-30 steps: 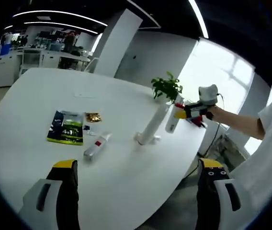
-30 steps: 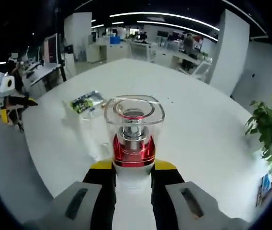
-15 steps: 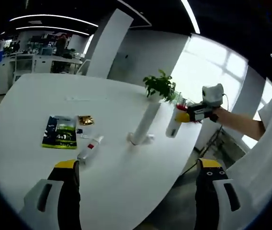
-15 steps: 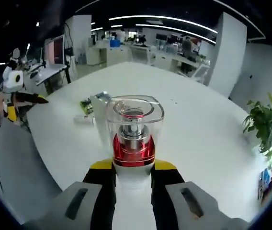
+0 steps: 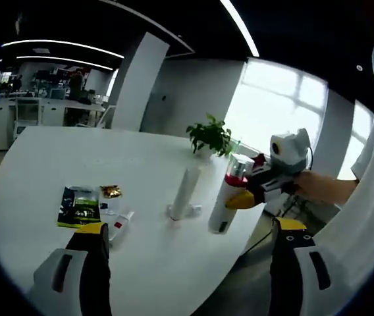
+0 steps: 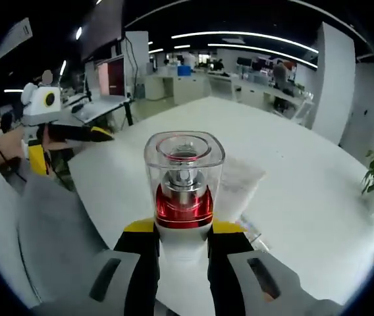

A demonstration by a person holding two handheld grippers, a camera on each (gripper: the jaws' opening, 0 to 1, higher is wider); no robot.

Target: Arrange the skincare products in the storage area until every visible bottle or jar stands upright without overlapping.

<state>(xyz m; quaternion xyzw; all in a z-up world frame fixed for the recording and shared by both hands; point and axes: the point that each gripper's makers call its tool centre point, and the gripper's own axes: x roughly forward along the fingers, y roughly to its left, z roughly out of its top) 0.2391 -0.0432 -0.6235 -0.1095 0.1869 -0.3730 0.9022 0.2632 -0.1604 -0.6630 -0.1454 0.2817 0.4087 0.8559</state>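
- White pump bottle (image 6: 184, 191) with red collar and clear cap sits clenched between my right gripper (image 6: 182, 238) jaws, above the white table (image 5: 49, 151).
- My left gripper (image 5: 187, 240) hangs released.

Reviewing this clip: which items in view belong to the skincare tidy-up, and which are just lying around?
Part of the job:
- pump bottle with a clear cap and red collar, held in the right gripper
- tall white tube standing on the table
- small white bottle lying on its side

Just lying about:
- green packet
- gold wrapper
- potted plant
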